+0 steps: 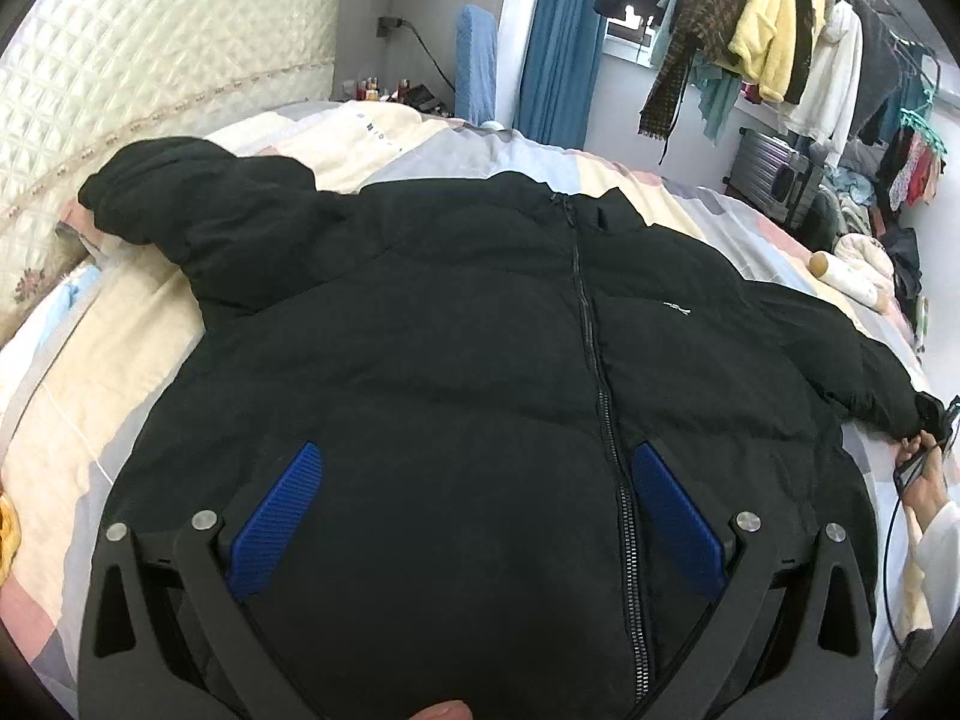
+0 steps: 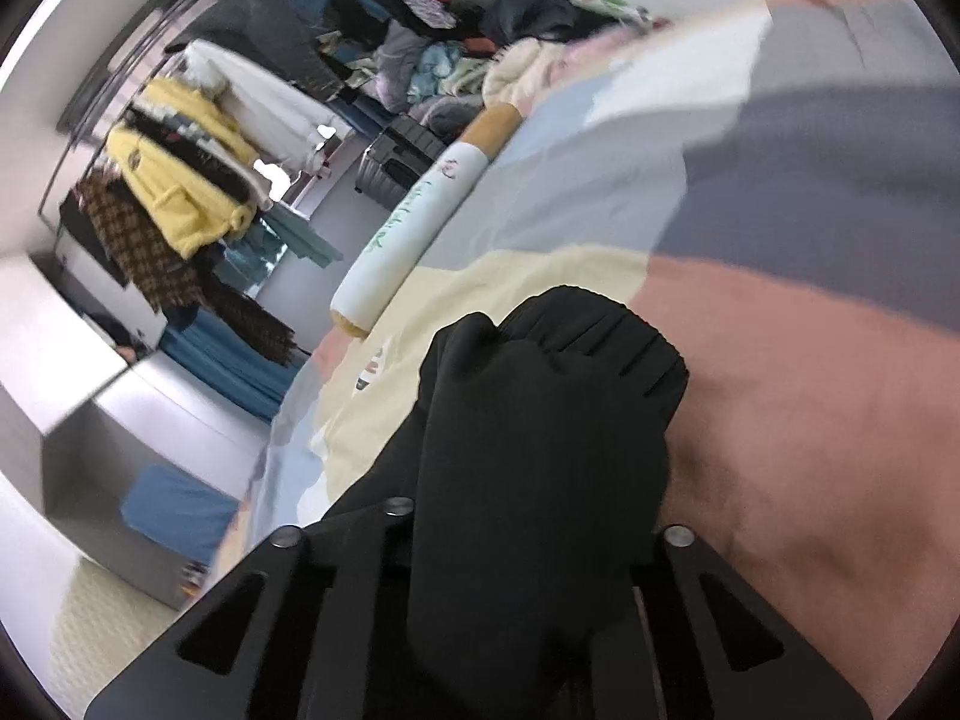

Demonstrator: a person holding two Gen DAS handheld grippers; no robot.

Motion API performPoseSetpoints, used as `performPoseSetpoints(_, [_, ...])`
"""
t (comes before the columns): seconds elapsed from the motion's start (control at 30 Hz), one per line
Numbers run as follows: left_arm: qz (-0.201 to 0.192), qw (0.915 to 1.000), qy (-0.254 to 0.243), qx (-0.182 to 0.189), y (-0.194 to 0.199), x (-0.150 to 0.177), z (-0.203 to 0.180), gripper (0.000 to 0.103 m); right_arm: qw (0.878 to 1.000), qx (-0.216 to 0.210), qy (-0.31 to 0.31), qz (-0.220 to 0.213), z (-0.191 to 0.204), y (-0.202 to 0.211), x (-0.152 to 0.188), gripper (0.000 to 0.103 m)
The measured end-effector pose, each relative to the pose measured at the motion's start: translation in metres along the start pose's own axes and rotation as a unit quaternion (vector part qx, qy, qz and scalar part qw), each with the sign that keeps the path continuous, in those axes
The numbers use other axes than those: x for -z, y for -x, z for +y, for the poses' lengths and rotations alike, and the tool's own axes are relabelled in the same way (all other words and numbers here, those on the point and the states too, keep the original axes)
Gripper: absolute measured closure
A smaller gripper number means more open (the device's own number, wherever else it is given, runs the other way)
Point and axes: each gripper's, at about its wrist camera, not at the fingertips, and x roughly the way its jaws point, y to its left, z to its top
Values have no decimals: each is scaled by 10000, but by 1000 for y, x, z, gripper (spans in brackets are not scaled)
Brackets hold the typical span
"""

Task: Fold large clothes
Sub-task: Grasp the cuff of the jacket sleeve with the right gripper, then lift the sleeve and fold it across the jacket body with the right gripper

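Right now a black puffer jacket [image 1: 480,330] lies spread face up on a bed, filling most of the left wrist view, its zip [image 1: 594,324] running down the middle from the collar near the upper centre. One sleeve [image 1: 198,210] reaches toward the upper left, close to the quilted cream headboard [image 1: 150,60]; the other sleeve runs out to the right edge of the frame, where a hand [image 1: 927,480] shows beside its end. The bed cover [image 1: 90,360] under the jacket is patchwork in cream, grey, pink and pale blue.

The left gripper [image 1: 474,480] sits over the lower part of the jacket with its jaws wide apart, the blue pads [image 1: 279,516] well to either side of the puffy fabric and gripping nothing.

In the right wrist view, which is tilted and somewhat blurred, the right gripper [image 2: 540,420] is closed tight on the black ribbed cuff [image 2: 558,384], which bunches up from between the jaws at lower centre and hides the fingertips. Beyond it lies the bed cover, with a long white bolster pillow [image 2: 420,210] at its edge toward the upper middle.

Clothes [image 1: 774,30] hang on a rail in the upper right of the left view, and the same clothes show in the upper left of the right view
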Motion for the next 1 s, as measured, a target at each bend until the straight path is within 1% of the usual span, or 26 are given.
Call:
performPoseSetpoints(0.07, [21, 10000, 20, 58, 3, -1, 1, 0, 9996, 180, 196, -47, 11, 11, -5, 97])
performPoseSetpoints(0.2, [-82, 9999, -25, 86, 15, -2, 2, 0, 9978, 461, 412, -232, 31, 39, -22, 99])
performPoseSetpoints(0.27, [-172, 9998, -100, 32, 22, -5, 2, 0, 9974, 470, 434, -332, 42, 55, -31, 99])
performPoseSetpoints(0.37, [-290, 9993, -203, 112, 32, -7, 3, 0, 9962, 422, 603, -473, 71, 84, -45, 99])
performPoseSetpoints(0.5, [-364, 9986, -279, 264, 46, -7, 10, 0, 9929, 230, 974, -646, 128, 118, -57, 99])
performPoseSetpoints(0.7, [-584, 9964, -499, 345, 67, -8, 18, 0, 9869, -185, 1370, -838, 214, 169, -57, 99])
performPoseSetpoints(0.83, [-763, 9944, -614, 385, 80, -9, 24, 0, 9791, -523, 1771, -849, 279, 205, -44, 98])
performPoseSetpoints(0.9, [-822, 9938, -616, 430, 86, -8, 28, 0, 9724, -670, 2060, -866, 310, 222, -32, 98])
performPoseSetpoints(1.0, [-901, 9932, -597, 432, 95, -8, 36, 0, 9585, -904, 2573, -827, 361, 244, -6, 97])
